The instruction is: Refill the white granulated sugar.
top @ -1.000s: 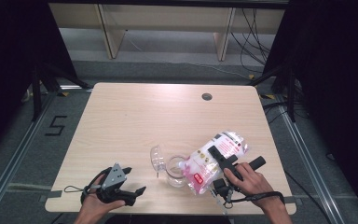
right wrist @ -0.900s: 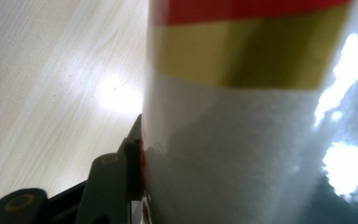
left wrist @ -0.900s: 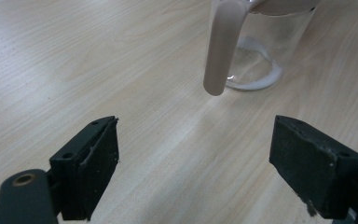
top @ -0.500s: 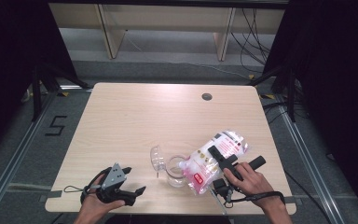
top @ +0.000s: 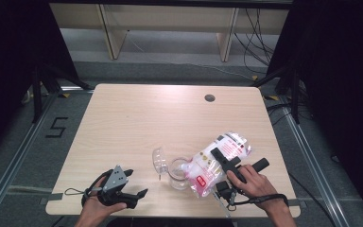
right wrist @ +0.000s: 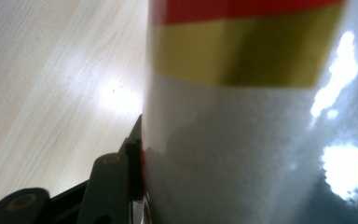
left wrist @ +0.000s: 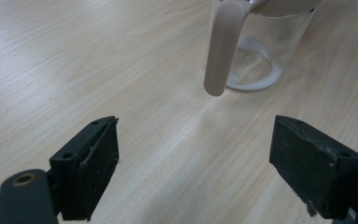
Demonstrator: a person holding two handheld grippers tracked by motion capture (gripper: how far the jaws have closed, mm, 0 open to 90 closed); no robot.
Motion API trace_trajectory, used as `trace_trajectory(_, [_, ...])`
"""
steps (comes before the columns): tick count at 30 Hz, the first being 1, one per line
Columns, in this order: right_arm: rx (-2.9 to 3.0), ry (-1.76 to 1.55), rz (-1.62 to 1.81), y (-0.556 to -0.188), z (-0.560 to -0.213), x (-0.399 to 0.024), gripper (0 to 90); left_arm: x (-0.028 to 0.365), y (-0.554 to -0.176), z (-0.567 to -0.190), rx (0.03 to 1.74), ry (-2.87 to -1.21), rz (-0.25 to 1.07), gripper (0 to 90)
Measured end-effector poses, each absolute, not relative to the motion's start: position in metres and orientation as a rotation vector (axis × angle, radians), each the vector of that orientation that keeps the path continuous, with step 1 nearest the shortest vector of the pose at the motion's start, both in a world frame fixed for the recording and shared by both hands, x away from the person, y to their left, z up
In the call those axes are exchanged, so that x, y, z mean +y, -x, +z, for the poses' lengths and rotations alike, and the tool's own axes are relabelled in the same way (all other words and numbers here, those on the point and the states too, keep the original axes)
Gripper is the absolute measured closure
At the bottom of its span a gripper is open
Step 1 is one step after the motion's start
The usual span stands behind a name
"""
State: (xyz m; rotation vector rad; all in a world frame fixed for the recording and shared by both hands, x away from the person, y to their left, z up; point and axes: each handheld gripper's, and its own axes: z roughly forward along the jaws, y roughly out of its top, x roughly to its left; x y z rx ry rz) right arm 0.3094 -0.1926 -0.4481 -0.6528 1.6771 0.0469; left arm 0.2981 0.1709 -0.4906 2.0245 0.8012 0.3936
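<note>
The right gripper (top: 222,165) clamps a clear plastic bag (top: 220,158) of white grains, its fingers closed on the bag's body; in the right gripper view one black finger (right wrist: 133,161) presses flat against the plastic. The bag lies tilted over the near right part of the worktop (top: 137,118), its lower corner at the rim of a glass jar (top: 178,172) that stands near the front edge, so the work in hand looks like pouring the bag's contents into the jar. A little white material already lies in the bottom of the jar (left wrist: 254,77). The jar's hinged lid (top: 159,160) stands open to its left.

The main risk, as I judge it, is spilling: the bag is soft and far wider than the jar mouth, so a steeper tilt could send grains over the rim onto the worktop. The plastic is slick and shiny, so the bag could also slide through the fingers as its weight shifts. Nothing steadies the jar; a nudge from the bag could push or tip it. The left gripper (top: 130,187) rests at the near left with its fingers wide and empty, pointing toward the jar but apart from it.

The bag carries red print and a red patch in the high view, and red and yellow bands in the right gripper view; none of it is legible. A "5" (top: 56,127) is marked on the floor left of the worktop.
</note>
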Motion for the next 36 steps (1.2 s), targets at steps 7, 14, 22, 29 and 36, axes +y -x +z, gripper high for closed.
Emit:
trace_trajectory(7, [1.681, 0.611, 0.084, -0.3095, -0.4502, -0.1946, 52.8, 0.171, -0.2981, -0.4906, 0.801, -2.025, 0.394, 15.3])
trace_trajectory(14, [1.675, 0.618, 0.067, -0.3091, -0.4491, -0.1949, 52.9, 0.1721, -0.2997, -0.49, 0.77, -2.04, 0.409, 15.3])
trace_trajectory(22, [1.669, 0.659, 0.033, -0.309, -0.4468, -0.1933, 53.1, 0.1712, -0.2989, -0.4907, 0.789, -2.028, 0.398, 15.3])
trace_trajectory(29, [1.657, 0.663, 0.041, -0.3096, -0.4468, -0.1939, 53.2, 0.1708, -0.2988, -0.4909, 0.793, -2.023, 0.395, 15.3])
trace_trajectory(36, [1.658, 0.662, 0.037, -0.3096, -0.4476, -0.1938, 53.3, 0.1723, -0.2997, -0.4899, 0.773, -2.038, 0.405, 15.3])
